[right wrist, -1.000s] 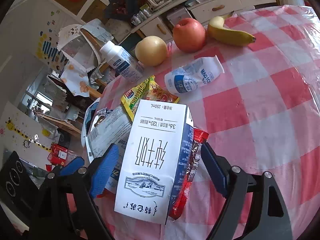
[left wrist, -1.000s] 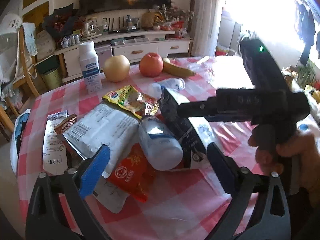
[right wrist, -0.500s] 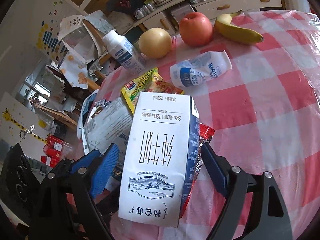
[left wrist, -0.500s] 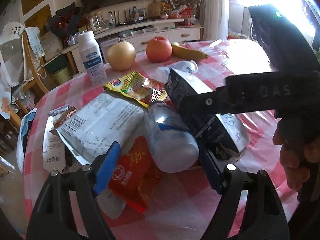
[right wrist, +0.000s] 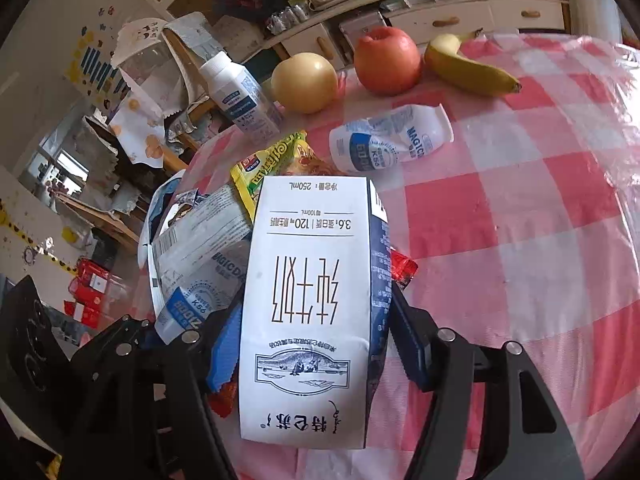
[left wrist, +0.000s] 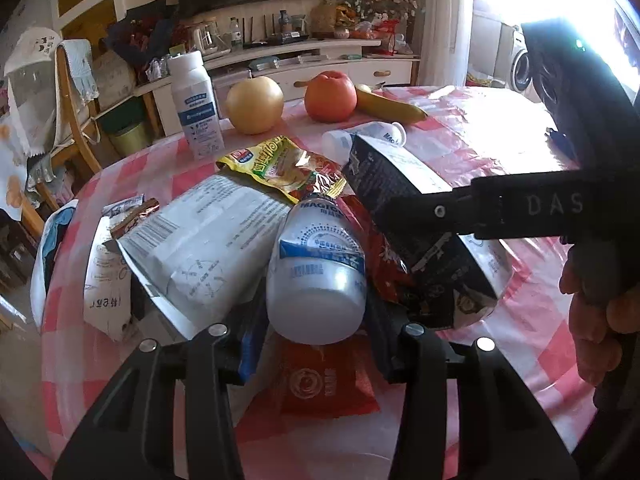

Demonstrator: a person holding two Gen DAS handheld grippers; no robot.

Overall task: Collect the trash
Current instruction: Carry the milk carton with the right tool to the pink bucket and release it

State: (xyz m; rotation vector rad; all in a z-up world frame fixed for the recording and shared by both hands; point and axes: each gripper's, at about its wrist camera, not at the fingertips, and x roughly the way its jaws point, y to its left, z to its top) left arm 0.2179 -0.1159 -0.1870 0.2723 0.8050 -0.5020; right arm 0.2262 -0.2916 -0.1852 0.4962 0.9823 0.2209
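The left gripper (left wrist: pixel 316 344) has its two black fingers pressed against the base of a crushed white plastic drink bottle with a blue label (left wrist: pixel 316 276), so it is clamped on that bottle. The bottle lies on its side, neck pointing away from the gripper, on top of a flat red snack wrapper (left wrist: pixel 324 384) that sits directly under the fingertips. Just to the left of this gripper lies a large white printed plastic pouch (left wrist: pixel 204 248), and beyond the bottle's neck a crumpled yellow snack bag (left wrist: pixel 280 164).

The right gripper (right wrist: pixel 310 344) is closed on a white and dark-blue 250 mL milk carton (right wrist: pixel 312 300), its blue-padded fingers (right wrist: pixel 226 352) tight against the carton's two narrow sides. The carton lies between the fingers, stretching away from the tool, its print upside down from this camera.

Further ahead of the right gripper, a second crumpled white bottle (right wrist: pixel 388 140) lies on the red-and-white checked tablecloth (right wrist: pixel 520 240). Well beyond it stand an upright white bottle (right wrist: pixel 240 96), a yellow round pear (right wrist: pixel 304 82), a red apple (right wrist: pixel 386 66) and a banana (right wrist: pixel 468 68). A person's hand (left wrist: pixel 596 320) grips the right tool's handle.
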